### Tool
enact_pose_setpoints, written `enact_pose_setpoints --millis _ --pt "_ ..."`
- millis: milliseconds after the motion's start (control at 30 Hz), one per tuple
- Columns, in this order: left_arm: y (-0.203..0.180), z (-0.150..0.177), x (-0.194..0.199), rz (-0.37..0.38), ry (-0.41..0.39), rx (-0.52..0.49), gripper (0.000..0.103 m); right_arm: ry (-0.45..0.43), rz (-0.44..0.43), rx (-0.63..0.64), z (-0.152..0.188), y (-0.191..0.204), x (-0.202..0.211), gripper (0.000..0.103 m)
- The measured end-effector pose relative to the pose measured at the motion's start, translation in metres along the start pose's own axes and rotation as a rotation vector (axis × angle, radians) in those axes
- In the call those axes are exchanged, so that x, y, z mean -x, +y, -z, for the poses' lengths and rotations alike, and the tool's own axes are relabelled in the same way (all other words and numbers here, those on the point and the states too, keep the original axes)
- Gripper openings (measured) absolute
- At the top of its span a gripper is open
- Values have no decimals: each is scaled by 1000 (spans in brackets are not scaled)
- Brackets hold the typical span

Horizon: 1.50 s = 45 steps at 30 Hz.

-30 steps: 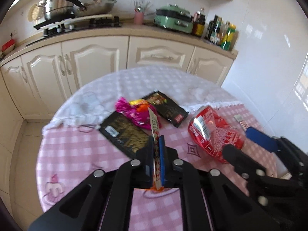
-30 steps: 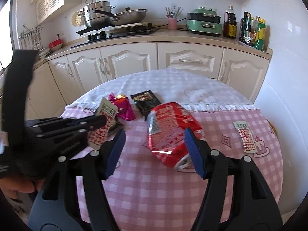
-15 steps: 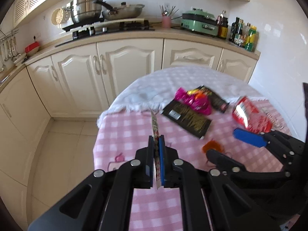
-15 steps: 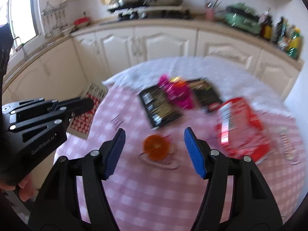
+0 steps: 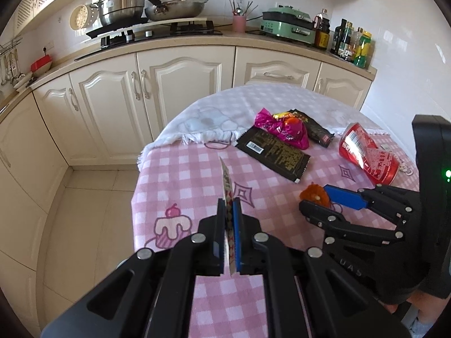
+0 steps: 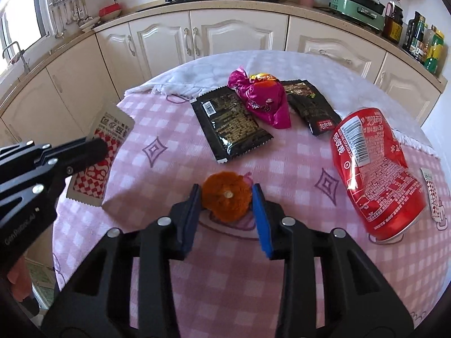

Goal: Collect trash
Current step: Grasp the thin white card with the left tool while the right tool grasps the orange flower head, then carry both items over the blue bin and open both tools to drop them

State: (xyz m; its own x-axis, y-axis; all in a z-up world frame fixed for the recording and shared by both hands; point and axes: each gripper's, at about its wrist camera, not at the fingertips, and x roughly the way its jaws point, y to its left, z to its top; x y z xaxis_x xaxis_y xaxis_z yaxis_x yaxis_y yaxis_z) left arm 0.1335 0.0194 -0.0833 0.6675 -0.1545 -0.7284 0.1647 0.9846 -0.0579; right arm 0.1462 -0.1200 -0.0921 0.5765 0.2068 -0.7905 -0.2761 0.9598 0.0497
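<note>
At the bottom centre of the right wrist view, the right gripper, black arms tipped with blue pads, is closing around a fuzzy orange round scrap with a small pale centre. The scrap sits between the pads on a round table covered in pink-and-white checked cloth; the left pad meets its edge, while a sliver of gap shows at the right pad.

At the left edge of that view, the left gripper is clamped tight on a flat red-and-white checked sachet with serrated ends, held off the table's edge.

Further up the frame lie a glossy black foil packet, a crinkled magenta wrapper and a second black packet. At right rests a dented red drink can on its side, with another small checked sachet beside it. Cream cabinets fill the top.
</note>
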Motion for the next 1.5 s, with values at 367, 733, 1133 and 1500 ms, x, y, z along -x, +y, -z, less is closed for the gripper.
enact_pose_setpoints --millis 367,733,1133,1500 --pt "60 25 47 -3 -32 111 5 -77 -145 58 -7 65 44 36" --pt "189 97 84 -145 28 296 5 -11 -370 188 -8 202 26 36" --pt "259 127 34 -113 137 428 4 88 -334 252 -5 280 -42 36" --pt "276 130 16 -161 136 480 35 126 -315 227 -8 277 -69 36"
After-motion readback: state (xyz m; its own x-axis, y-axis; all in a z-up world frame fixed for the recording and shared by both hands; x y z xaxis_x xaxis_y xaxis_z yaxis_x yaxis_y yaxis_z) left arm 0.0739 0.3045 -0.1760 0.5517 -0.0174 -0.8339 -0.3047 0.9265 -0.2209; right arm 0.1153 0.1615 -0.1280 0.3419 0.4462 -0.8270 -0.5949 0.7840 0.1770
